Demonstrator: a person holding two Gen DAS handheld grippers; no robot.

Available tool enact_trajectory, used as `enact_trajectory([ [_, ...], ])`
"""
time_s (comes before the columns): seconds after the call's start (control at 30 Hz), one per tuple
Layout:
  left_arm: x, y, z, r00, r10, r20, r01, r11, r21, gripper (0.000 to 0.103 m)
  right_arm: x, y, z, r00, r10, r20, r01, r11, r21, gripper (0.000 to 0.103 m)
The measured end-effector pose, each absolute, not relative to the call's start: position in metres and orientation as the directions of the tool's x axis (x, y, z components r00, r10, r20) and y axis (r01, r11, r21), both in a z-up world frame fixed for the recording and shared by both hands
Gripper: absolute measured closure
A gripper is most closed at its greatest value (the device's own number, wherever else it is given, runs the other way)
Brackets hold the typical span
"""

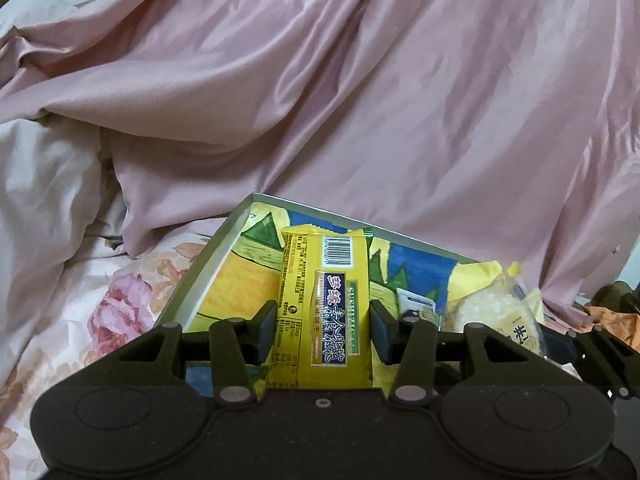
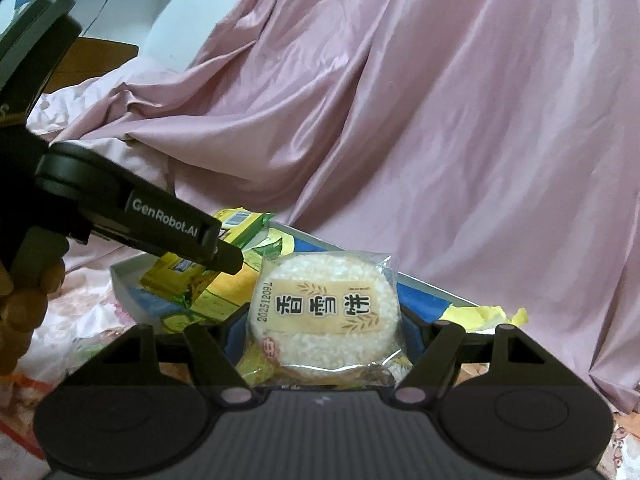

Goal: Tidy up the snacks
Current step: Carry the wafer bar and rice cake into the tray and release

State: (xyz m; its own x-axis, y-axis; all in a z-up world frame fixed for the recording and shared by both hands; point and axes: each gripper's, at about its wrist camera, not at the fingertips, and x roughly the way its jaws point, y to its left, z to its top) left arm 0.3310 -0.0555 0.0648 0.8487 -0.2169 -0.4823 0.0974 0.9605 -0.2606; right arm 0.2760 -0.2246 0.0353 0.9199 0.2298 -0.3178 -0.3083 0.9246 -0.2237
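My left gripper is shut on a long yellow snack packet with a barcode, holding it upright over a shallow box that has a yellow and blue picture inside. My right gripper is shut on a round rice cracker in a clear wrapper, and its fingers are mostly hidden behind the pack. In the right wrist view, my left gripper reaches in from the left with the yellow packet over the box. The rice cracker also shows at the right of the left wrist view.
A large pink satin cloth is heaped behind the box. The box lies on a floral bedsheet beside a white quilt. Crumpled yellow wrappers lie at the box's right corner. A person's hand holds the left gripper.
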Motion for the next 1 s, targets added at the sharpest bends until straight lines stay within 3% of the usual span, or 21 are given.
enact_trajectory([
  [0.37, 0.348, -0.058, 0.038, 0.824, -0.201, -0.529, 0.079, 0.966, -0.245, 0.053, 0.307, -0.220, 0.012, 0.893, 0.200, -0.404, -0.296, 0.936, -0.191, 0.027],
  [1.0, 0.356, -0.063, 0.022, 0.807, -0.197, -0.556, 0.062, 0.966, -0.252, 0.053, 0.312, -0.213, 0.002, 0.892, 0.187, -0.411, -0.301, 0.925, -0.233, 0.026],
])
